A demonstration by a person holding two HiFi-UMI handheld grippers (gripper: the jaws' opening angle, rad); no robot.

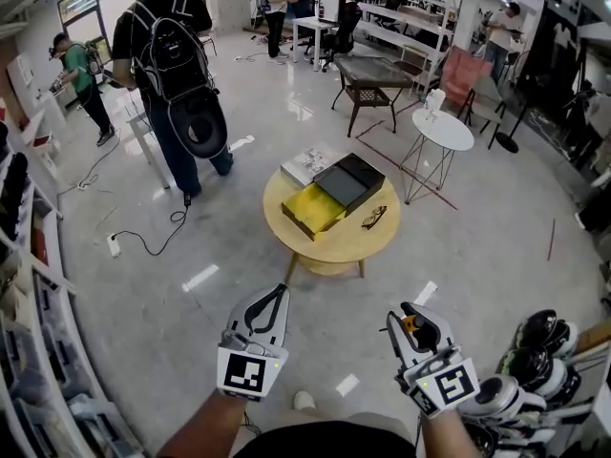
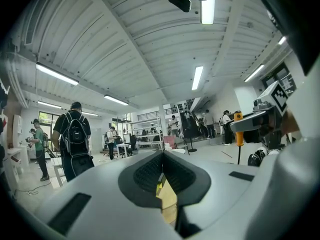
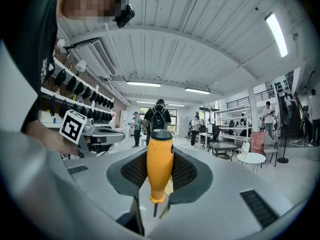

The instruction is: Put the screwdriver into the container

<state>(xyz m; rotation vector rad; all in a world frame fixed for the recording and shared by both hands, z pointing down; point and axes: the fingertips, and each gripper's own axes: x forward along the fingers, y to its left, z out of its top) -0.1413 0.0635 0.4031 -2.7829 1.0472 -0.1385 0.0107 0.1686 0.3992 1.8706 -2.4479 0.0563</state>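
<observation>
Screwdriver (image 3: 160,164) stands clamped in right gripper (image 3: 160,153); left gripper (image 2: 162,155) is closed, empty. Only head view shows yellow container (image 1: 313,208) on table (image 1: 334,248).

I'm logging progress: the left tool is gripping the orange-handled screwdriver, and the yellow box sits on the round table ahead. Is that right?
Not the left tool, which is shut on nothing. The right tool is gripping the orange-handled screwdriver, as the right gripper view shows. The yellow box does sit on the round table ahead.
</observation>
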